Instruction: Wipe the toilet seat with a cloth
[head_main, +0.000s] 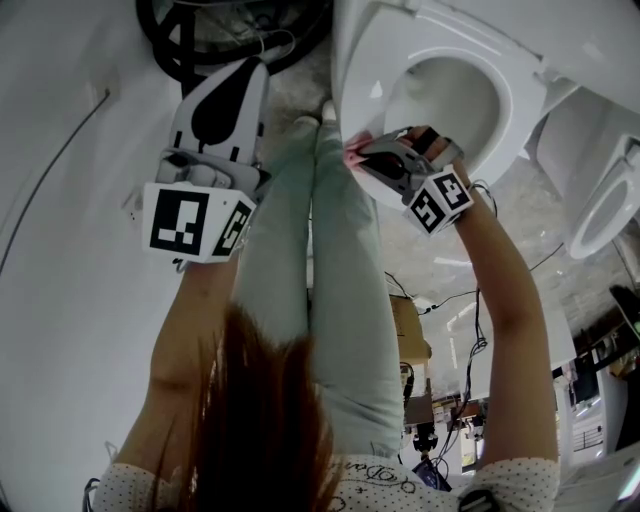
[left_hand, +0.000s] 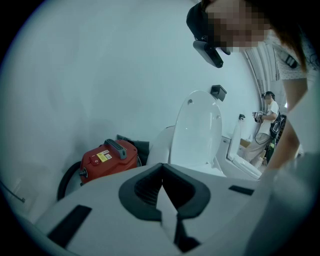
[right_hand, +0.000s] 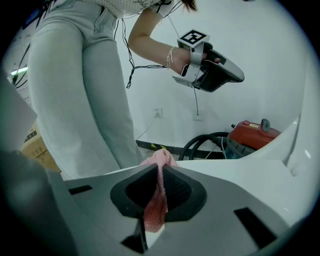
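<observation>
The white toilet seat (head_main: 352, 95) rings the open bowl (head_main: 455, 95) at the top of the head view. My right gripper (head_main: 366, 156) is at the seat's near rim, shut on a pink cloth (head_main: 356, 153). In the right gripper view the cloth (right_hand: 156, 197) is pinched between the jaws, bunching out past the tips onto the white seat (right_hand: 270, 150). My left gripper (head_main: 254, 68) hovers apart to the left, beside the person's legs, shut on nothing. The left gripper view shows its jaws (left_hand: 162, 186) pressed together, facing the raised lid (left_hand: 197, 127).
A red vacuum (left_hand: 107, 156) with a black hose (head_main: 225, 45) sits on the floor left of the toilet. A second toilet (head_main: 605, 205) stands to the right. The person's legs (head_main: 320, 270) stand between both grippers. Cables and a cardboard box (head_main: 410, 330) lie behind.
</observation>
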